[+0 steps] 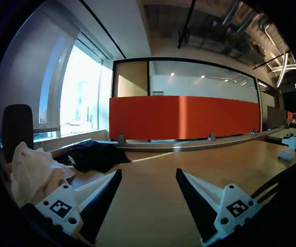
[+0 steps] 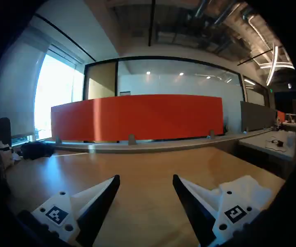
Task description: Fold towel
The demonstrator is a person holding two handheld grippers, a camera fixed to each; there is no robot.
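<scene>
**Both claws spread wide over the table, towels waiting at the edges**

We are low over the wooden table (image 1: 156,206). The left gripper (image 1: 148,171) has its two fingers spread well apart, with only bare wood between them. It grips nothing. Just beside its left finger sits a crumpled peach cloth (image 1: 33,173), bunched in a heap at the table's edge. Beyond that, a black cloth (image 1: 94,155) lies rumpled on the wood, short of the orange divider (image 1: 181,117) that runs across the back. Bright daylight pours through the window (image 1: 80,99) on the left.

In the right gripper view, the right gripper (image 2: 145,177) is just as wide open, and its fingers hold nothing. The crumpled white towel (image 2: 250,186) lies on the table right behind the right-hand finger. We cannot tell whether it touches that finger. Far off on the left we pick up the black cloth again, small and dark near the divider's end.
</scene>
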